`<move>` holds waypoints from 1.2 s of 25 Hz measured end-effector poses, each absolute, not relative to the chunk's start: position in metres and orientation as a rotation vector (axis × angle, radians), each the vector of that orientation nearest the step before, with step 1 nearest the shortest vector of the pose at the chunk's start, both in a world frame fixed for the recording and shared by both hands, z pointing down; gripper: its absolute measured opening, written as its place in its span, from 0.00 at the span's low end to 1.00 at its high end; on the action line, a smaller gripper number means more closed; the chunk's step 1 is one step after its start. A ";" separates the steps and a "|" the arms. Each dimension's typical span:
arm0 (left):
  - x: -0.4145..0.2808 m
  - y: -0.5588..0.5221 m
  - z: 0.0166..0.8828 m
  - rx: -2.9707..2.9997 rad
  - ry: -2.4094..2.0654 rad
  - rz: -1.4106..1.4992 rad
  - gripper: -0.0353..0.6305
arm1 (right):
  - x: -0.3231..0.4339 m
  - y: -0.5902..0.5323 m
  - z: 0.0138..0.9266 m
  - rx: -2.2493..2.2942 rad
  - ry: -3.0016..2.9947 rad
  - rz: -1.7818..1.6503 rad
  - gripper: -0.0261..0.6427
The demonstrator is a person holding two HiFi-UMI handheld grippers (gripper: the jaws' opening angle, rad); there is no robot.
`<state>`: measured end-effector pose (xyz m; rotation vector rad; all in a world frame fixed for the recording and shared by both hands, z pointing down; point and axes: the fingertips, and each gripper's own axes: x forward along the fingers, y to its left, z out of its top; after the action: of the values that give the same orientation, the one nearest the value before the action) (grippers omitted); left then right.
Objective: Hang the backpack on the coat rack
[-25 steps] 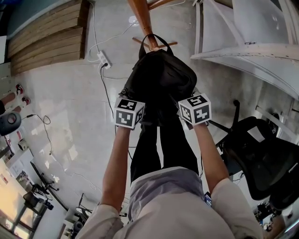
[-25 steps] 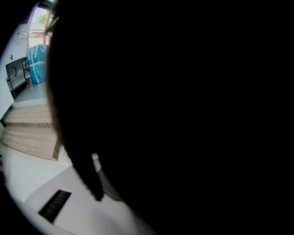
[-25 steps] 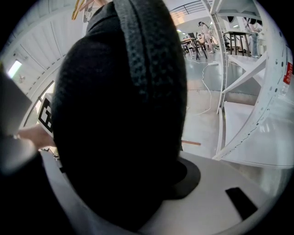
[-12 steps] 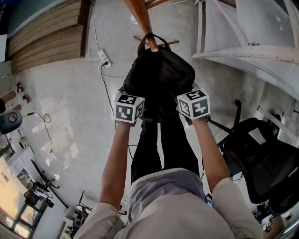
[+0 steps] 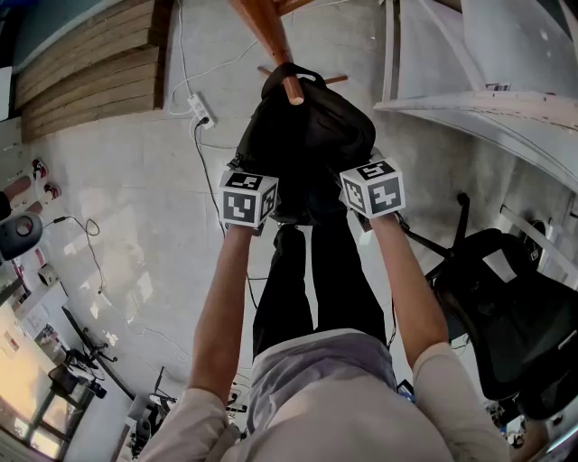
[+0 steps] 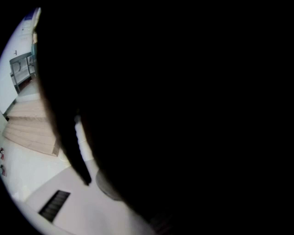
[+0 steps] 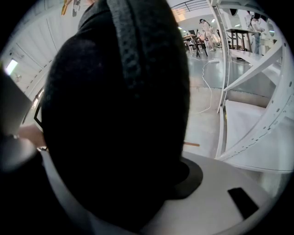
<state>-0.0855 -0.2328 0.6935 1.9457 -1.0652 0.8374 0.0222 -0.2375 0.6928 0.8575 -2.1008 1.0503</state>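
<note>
Backpack (image 5: pixel 307 144), black: head view, top handle looped over a wooden coat rack (image 5: pixel 268 25) peg, body between left gripper (image 5: pixel 256 179) and right gripper (image 5: pixel 364 180); left gripper view, jaws half-spread, pressed on dark fabric; right gripper view, jaws just eased wider, backpack between them, against the pad.

head view: above the person, steeply down past both arms to the floor (image 5: pixel 117 180) | left gripper view: hard against the backpack (image 6: pixel 183 114), nearly all black | right gripper view: close to backpack, hall beyond | shared: backpack, floor
</note>
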 end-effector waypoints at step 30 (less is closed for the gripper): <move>-0.111 -0.283 0.727 1.921 -1.213 0.828 0.35 | 0.017 -0.291 0.736 0.814 -2.120 1.002 0.40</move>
<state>-0.1112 -0.2829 0.7273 1.9210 -1.2129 0.8284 0.0170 -0.2913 0.7364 0.8142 -2.1196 1.0025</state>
